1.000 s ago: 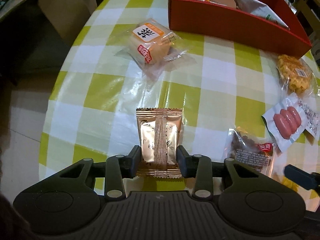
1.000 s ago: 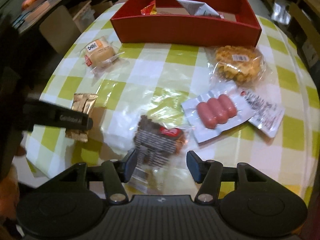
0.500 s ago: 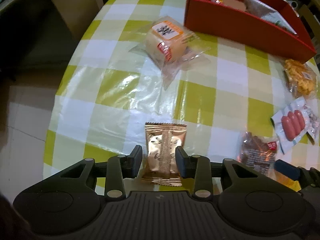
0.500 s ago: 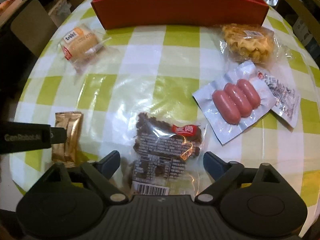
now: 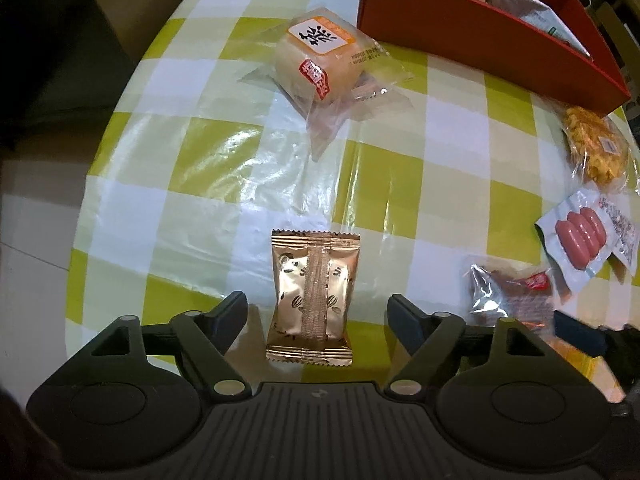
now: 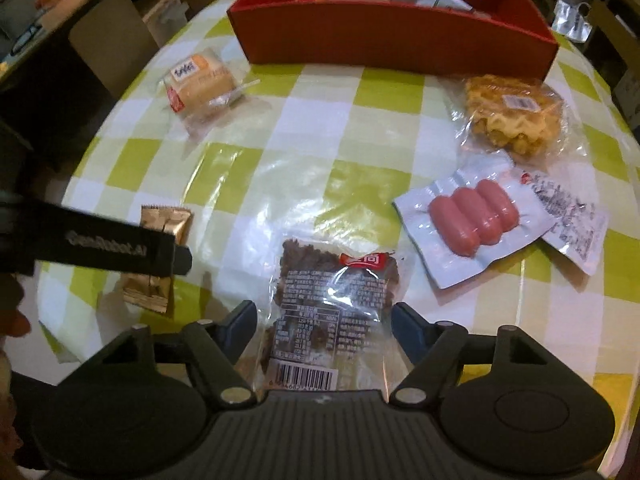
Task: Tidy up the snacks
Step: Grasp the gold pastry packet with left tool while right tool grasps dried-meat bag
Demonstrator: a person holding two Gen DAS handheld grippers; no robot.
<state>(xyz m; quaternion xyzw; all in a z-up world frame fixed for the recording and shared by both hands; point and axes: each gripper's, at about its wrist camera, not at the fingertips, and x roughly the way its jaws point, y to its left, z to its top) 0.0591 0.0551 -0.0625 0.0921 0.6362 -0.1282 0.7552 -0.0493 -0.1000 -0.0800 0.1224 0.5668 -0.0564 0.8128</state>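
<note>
Snacks loose on checked table (image 5: pixel 456 168) before red box (image 5: pixel 480 36): gold packet (image 5: pixel 312 300) between opening left gripper (image 5: pixel 316 316) jaws, untouched; dark packet (image 6: pixel 332 300) between closing right gripper (image 6: pixel 324 320) jaws, unpinched.

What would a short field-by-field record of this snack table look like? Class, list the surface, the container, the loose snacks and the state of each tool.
surface: round table with green and white checked cloth
container: red box, already holding a few packets
loose snacks: gold foil packet; wrapped cake; dark snack in clear wrapper; sausage pack; waffle in clear bag
left tool: jaws opening, gold foil packet between them, not gripped
right tool: jaws closing around dark snack in clear wrapper, pads not yet pressing
</note>
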